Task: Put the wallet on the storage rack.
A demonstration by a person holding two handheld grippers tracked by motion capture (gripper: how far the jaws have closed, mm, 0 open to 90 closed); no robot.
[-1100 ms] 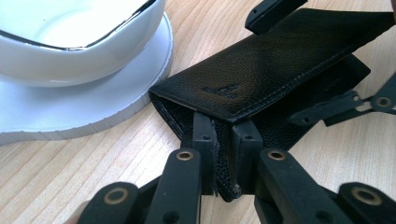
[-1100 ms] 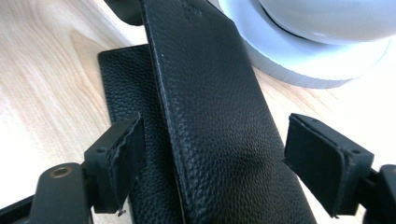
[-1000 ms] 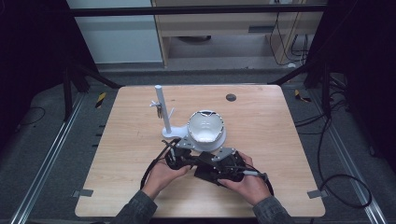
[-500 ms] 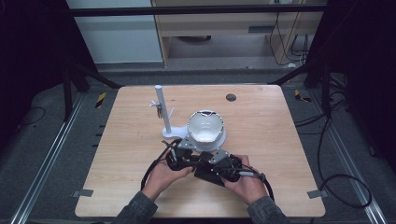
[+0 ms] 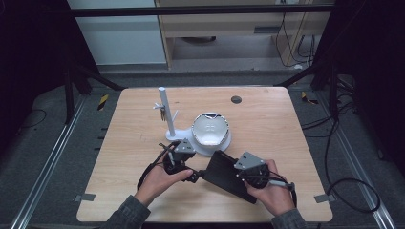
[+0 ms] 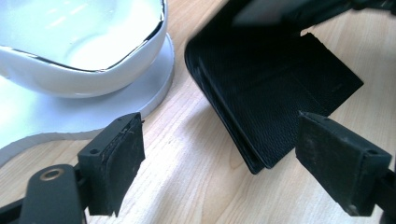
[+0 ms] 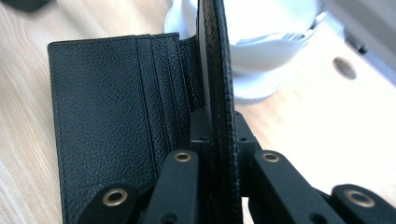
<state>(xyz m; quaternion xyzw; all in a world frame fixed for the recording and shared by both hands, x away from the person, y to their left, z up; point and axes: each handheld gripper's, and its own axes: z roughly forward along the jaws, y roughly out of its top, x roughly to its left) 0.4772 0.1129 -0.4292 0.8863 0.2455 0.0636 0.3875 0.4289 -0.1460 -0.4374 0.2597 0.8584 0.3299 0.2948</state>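
Observation:
A black leather wallet [image 5: 223, 172] lies open on the wooden table, in front of a white bowl [image 5: 209, 128]. My right gripper [image 5: 239, 177] has just been closing and is shut on one flap of the wallet [image 7: 215, 70], holding it upright on edge, while the card-slot half [image 7: 107, 116] lies flat to its left. My left gripper [image 5: 194, 176] has just been opening, and its jaws [image 6: 229, 156] stand wide apart. The wallet's folded corner [image 6: 275, 79] lies between them, touching neither pad. The bowl [image 6: 79, 42] is just beyond the left pad.
The bowl rests on a white base plate [image 5: 220, 145] that also carries a thin white post [image 5: 165, 112] with small prongs. A dark round hole [image 5: 236, 99] marks the table's far side. Bare wood extends left and right of my hands.
The right hand has drawn rightward with the wallet flap, spreading the wallet open. The left gripper's jaws have opened off the wallet; that hand has stayed in place.

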